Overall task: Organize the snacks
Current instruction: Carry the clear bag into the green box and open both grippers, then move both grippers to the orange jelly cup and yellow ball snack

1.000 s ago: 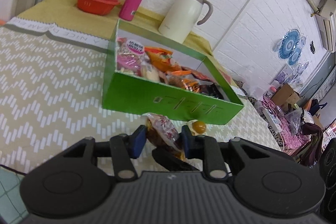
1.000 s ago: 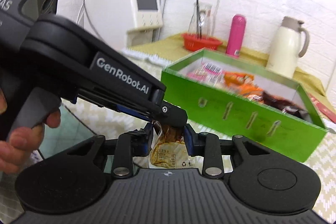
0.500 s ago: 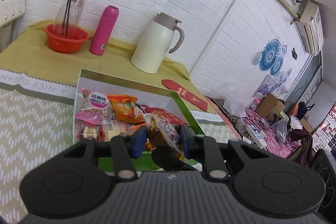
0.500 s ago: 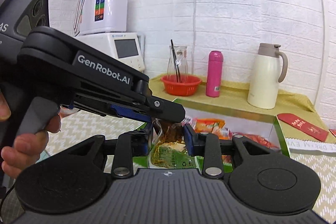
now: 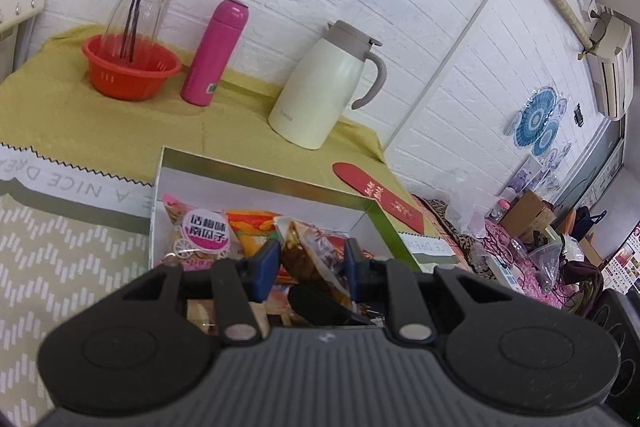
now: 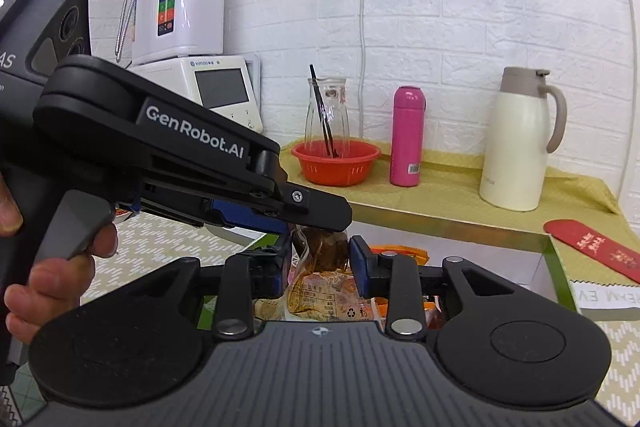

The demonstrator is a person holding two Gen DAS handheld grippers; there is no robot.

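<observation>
A clear snack packet with brown contents is pinched between the blue pads of my left gripper. The same packet also sits between the pads of my right gripper. In the right wrist view my left gripper reaches in from the left and grips the packet's top. Both grippers hold it above the open green box, whose white inside holds a pink labelled packet and an orange packet. The box's far rim shows just behind the held packet.
Behind the box stand a red basket holding a glass carafe, a pink bottle and a cream jug. A red envelope lies at the right. A person's hand grips the left gripper's handle. White appliances stand far left.
Both grippers have carried the packet forward and upward, from in front of the box's green front wall to above its open top. The front wall has dropped out of sight.
</observation>
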